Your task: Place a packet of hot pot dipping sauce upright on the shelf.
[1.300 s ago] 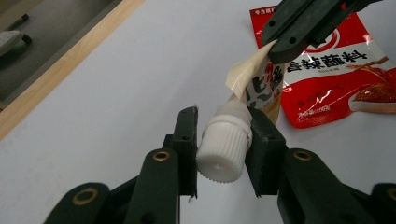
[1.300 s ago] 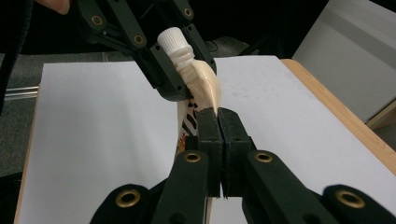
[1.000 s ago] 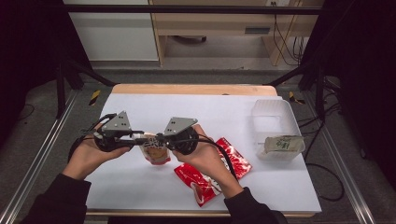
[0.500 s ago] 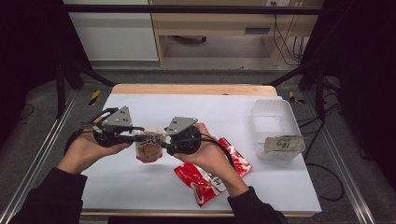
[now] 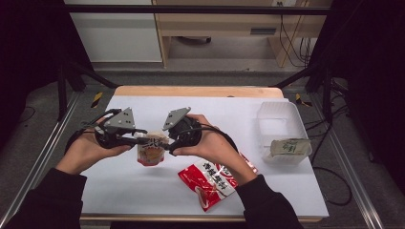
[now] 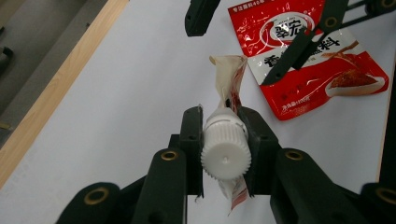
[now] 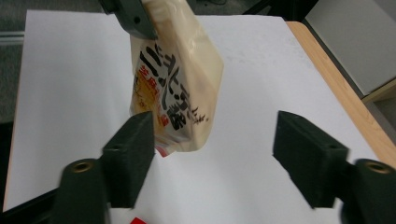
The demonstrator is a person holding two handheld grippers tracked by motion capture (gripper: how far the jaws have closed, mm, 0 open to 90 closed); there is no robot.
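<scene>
- Left tongs point(image 6: 224, 140): clamped on the white ribbed screw cap point(image 6: 225, 156) of a cream soft-plastic spout pouch with black and red print point(image 5: 151, 149); bottom centre of the left gripper view, left of centre in the high view point(image 5: 138, 140).
- Pouch hangs off that cap, lifted off the white surface point(image 5: 143, 186), body pointing away from the left tongs toward the upper centre of the left gripper view point(image 6: 229, 77).
- Right tongs point(image 7: 215, 163): jaws apart, have just been opening. Lower pouch body point(image 7: 175, 88) sits just by the left pad point(image 7: 130, 158); can't tell if it touches. The other pad is well clear.
- High view: right tongs point(image 5: 168, 144) right next to the pouch, mid-frame, facing the left tongs across it.
- Red glossy snack packet with white lettering point(image 5: 210, 182): flat on the surface, lower centre-right of the high view, under the right forearm; also upper right of the left gripper view point(image 6: 308, 56).
- Clear plastic tray point(image 5: 282, 119): right edge of the surface, with a green-and-white packet point(image 5: 288, 147) lying in its near end.
- Pale wooden strip point(image 5: 196, 91) along the surface's far edge.
</scene>
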